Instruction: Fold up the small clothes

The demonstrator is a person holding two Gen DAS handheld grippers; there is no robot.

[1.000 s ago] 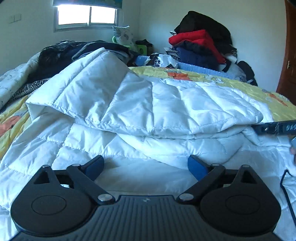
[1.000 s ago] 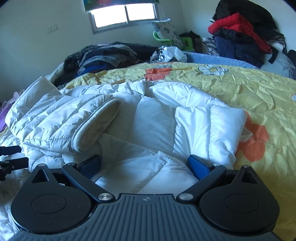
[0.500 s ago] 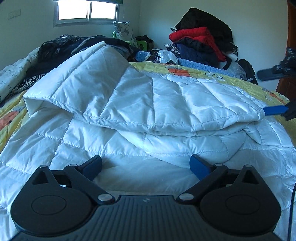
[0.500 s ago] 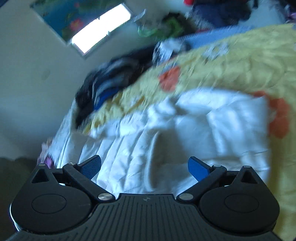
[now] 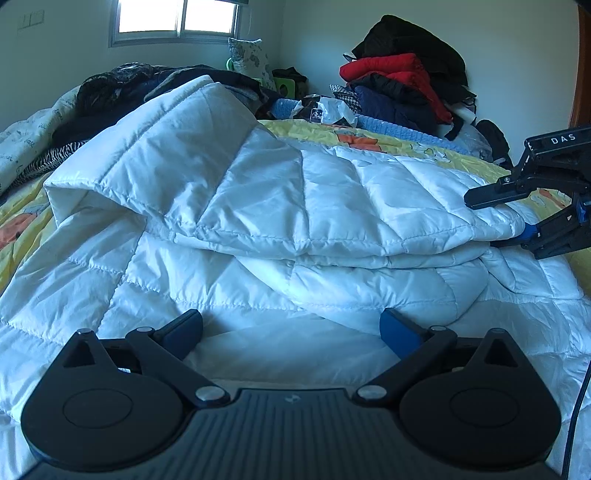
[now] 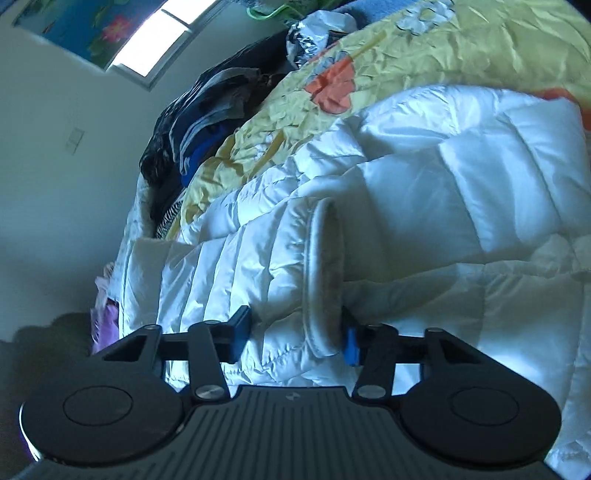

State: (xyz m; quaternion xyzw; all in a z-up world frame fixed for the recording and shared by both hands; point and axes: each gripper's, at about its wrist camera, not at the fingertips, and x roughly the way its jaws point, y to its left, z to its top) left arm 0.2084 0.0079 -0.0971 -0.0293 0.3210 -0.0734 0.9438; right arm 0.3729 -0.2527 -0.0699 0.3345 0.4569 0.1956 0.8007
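A white quilted puffer jacket (image 5: 258, 206) lies on the bed with one sleeve folded across its body. My left gripper (image 5: 291, 328) is open, low over the jacket's near edge, with nothing between its blue pads. My right gripper (image 6: 295, 332) is rolled on its side, its jaws partly closed around the sleeve cuff (image 6: 323, 280); one blue pad touches the cuff rim. In the left wrist view the right gripper (image 5: 517, 218) shows at the far right, straddling the sleeve's end.
A yellow flowered bedspread (image 5: 406, 140) covers the bed. Piles of dark clothes (image 5: 140, 85) lie at the far left, and red, black and navy jackets (image 5: 402, 85) are stacked at the back right. A window (image 5: 177, 18) is on the far wall.
My right gripper swung over, rolled sideways and came down around the sleeve cuff, its jaws narrowing. My left gripper barely moved and stayed open.
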